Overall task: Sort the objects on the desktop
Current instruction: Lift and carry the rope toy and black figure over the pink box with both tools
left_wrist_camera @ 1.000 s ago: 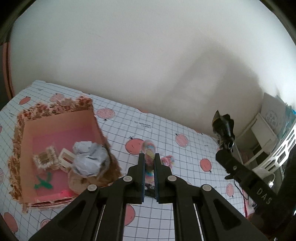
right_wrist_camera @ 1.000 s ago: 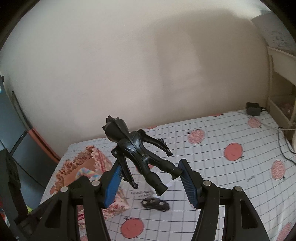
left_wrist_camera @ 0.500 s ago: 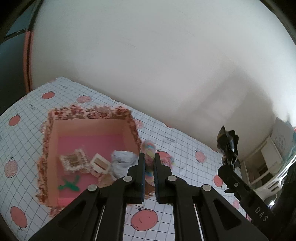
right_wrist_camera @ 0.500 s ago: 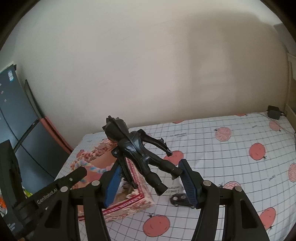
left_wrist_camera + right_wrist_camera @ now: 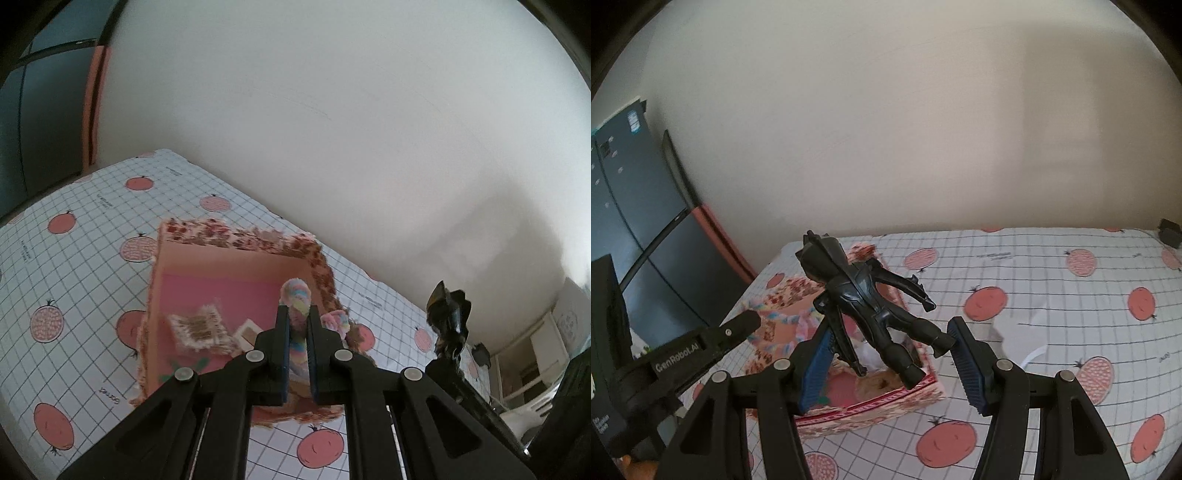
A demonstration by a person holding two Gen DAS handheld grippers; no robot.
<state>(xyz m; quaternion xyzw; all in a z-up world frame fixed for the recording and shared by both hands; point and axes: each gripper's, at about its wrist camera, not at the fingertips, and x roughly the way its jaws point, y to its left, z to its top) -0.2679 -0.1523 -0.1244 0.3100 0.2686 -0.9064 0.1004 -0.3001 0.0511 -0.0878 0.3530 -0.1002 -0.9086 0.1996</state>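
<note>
The left gripper (image 5: pixel 297 325) has its jaws nearly closed on a pastel rainbow plush cord (image 5: pixel 297 295), whose fuzzy end sticks up past the fingertips while another loop of it (image 5: pixel 336 322) hangs just to the right. Seen from the right wrist, the same cord (image 5: pixel 783 325) dangles from the left gripper's tip (image 5: pixel 748 320) over the near-left part of the box. Beneath it sits the open pink box (image 5: pixel 236 266) with a red floral rim, holding a small woven square (image 5: pixel 199 328), a pale frame-like piece (image 5: pixel 248 330) and a green bit (image 5: pixel 184 367). The right gripper (image 5: pixel 886 338) is spread fairly wide yet pinches a black action figure (image 5: pixel 864 295) by its arm and leg, the figure lying tilted with its head away from the camera, above the box's (image 5: pixel 886 400) near-right corner; in the left view its head (image 5: pixel 448 314) rises at the right. Crumpled white material (image 5: pixel 868 356) shows inside under the figure. The box rests on a white grid-patterned tablecloth (image 5: pixel 1034 295) printed with red fruit. A plain pale wall (image 5: pixel 886 129) stands behind, a dark cabinet (image 5: pixel 631 221) at left, a black adapter (image 5: pixel 1169 232) at the cloth's far right.
</note>
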